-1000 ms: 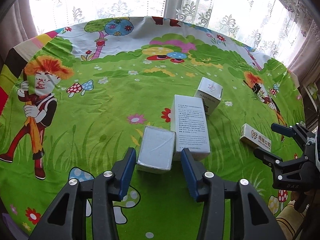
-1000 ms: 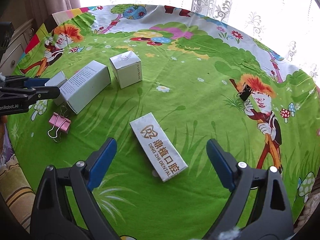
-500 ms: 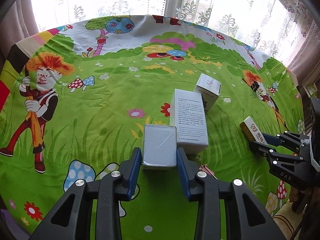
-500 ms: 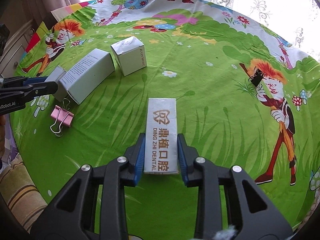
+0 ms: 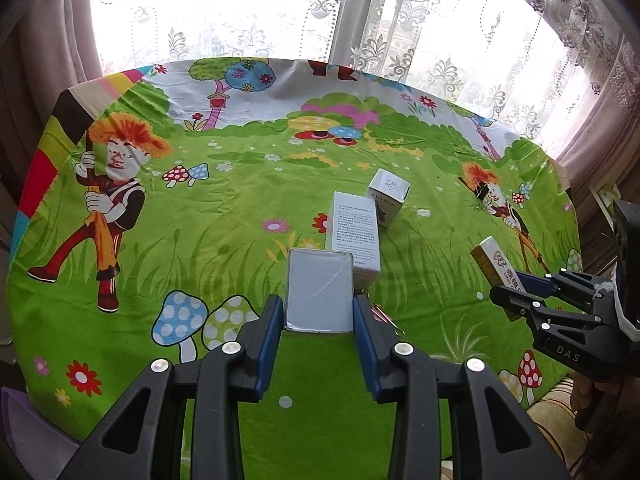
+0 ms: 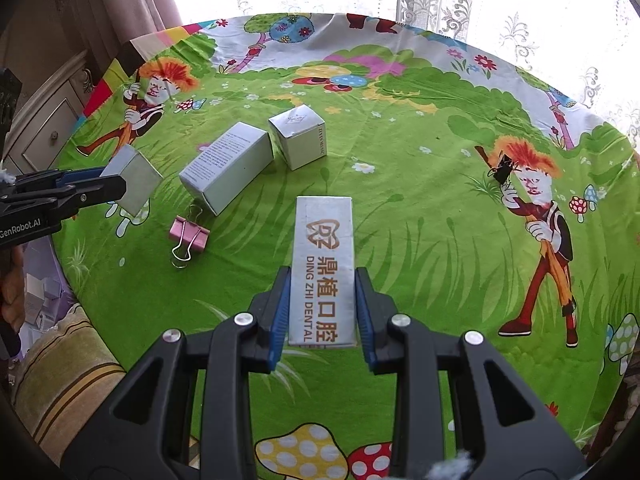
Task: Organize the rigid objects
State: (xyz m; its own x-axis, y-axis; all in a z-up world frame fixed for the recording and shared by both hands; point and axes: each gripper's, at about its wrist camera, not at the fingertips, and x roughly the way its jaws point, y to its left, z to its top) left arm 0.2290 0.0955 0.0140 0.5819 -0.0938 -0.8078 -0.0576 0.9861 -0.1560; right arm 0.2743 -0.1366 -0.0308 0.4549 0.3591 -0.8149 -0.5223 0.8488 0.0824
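A round table under a bright cartoon tablecloth (image 5: 248, 184) fills both views, green grass with mushrooms and orange-haired figures printed across it, and lace curtains (image 5: 400, 32) glow white along the top of the frame.

In the left wrist view, the left gripper (image 5: 319, 320) sits at bottom centre, its blue pads clamped on the two sides of a small plain grey-white box (image 5: 319, 294); the jaws closed onto it within the last second and the box now looks lifted clear of the cloth. Just behind it, toward frame centre, lies a long white box with printed text (image 5: 354, 232), and a cube-shaped white box (image 5: 388, 196) stands just beyond that, to the upper right.

In the right wrist view, the right gripper (image 6: 321, 312) at bottom centre has its narrow jaws pressed on a long white box marked DING ZHI DENTAL (image 6: 324, 264), which sticks out forward between the fingers; these jaws also came together within the last second. The same box shows at the right edge of the left view, tilted up off the cloth.

A pink binder clip (image 6: 188, 236) lies on the cloth at centre left of the right view, near the printed-text box.
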